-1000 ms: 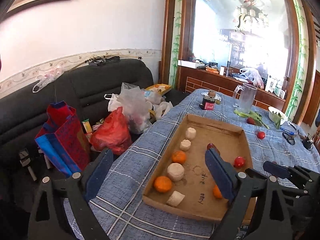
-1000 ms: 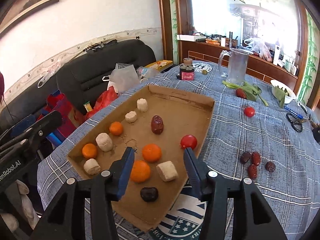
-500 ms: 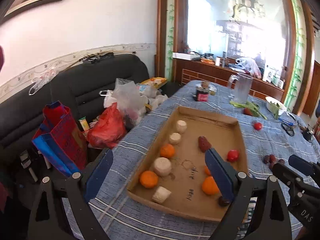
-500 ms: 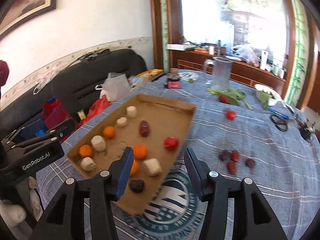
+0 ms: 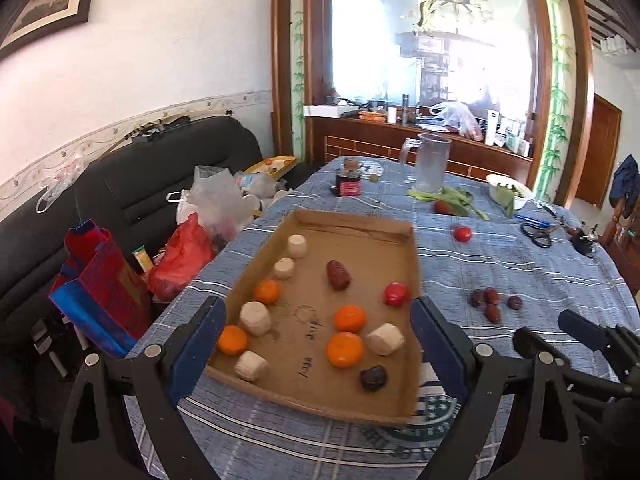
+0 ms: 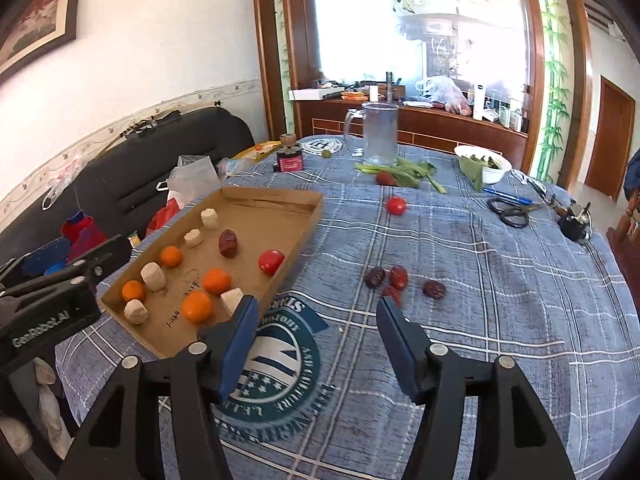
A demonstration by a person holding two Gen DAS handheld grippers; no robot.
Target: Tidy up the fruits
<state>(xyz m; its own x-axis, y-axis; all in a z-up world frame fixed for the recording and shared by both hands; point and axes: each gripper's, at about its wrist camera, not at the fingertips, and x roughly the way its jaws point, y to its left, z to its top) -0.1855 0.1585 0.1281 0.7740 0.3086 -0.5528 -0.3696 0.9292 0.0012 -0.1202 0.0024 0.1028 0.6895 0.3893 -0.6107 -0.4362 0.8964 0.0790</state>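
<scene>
On the blue checked tablecloth [image 6: 480, 264], the cardboard tray [image 5: 352, 224] at left held oranges, pale chunks, two dates and one tomato. Four dates [image 6: 396, 280] and a tomato [image 6: 396, 205] lay loose on the cloth to its right, so sorting looked partly done. Left gripper [image 5: 316, 334] and right gripper [image 6: 316, 330] both hung with jaws spread, empty; the right one was near the loose dates.

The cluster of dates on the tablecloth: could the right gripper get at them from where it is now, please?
Probably yes. The right gripper is open and empty, and the dates lie loose on the tablecloth just beyond its fingers, with nothing between; the cardboard tray sits off to the left.
</scene>
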